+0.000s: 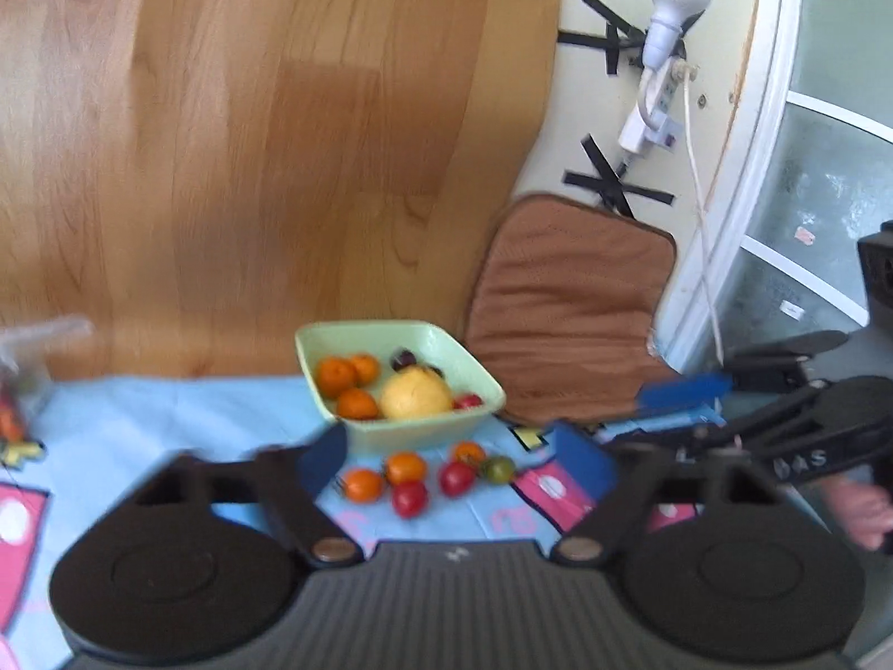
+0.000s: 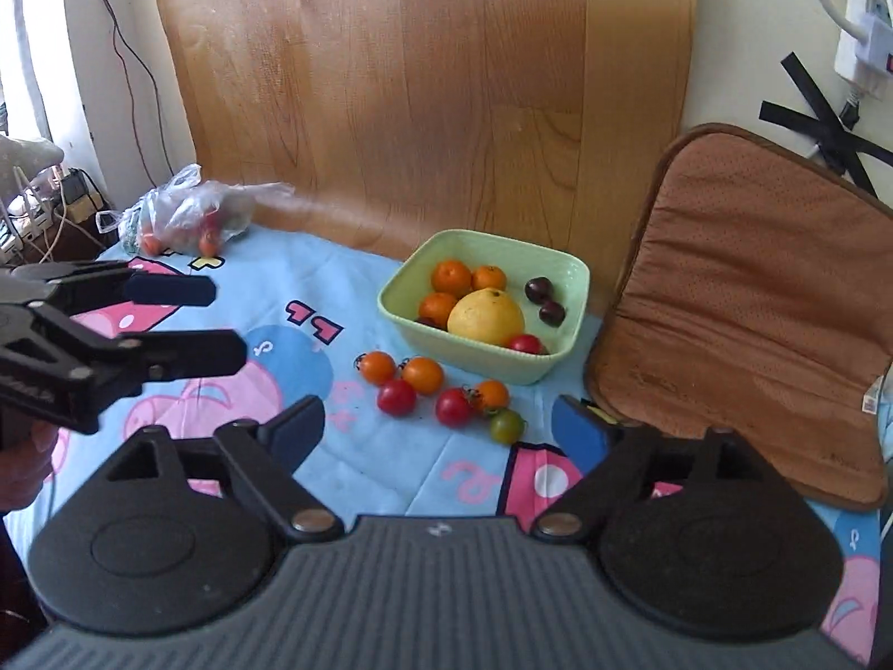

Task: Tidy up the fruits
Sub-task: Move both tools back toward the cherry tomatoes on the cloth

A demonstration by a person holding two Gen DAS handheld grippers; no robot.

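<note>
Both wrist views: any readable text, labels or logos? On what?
"PP": block letters on the blue cloth, seen upside down, a rough reading.
"AS": white lettering on the right gripper, seen from the left wrist view; its leading letters are blurred.
White lettering on the left gripper: unreadable.
Tag on the brown cushion: too small.

Both grippers, left (image 1: 452, 460) and right (image 2: 441, 430): black linkage arms, blue-padded jaws, silver pivot rivets, ribbed grey body.

Soft daylight throughout; the left wrist view is motion-blurred, the right sharper, both bowed at edges.
</note>
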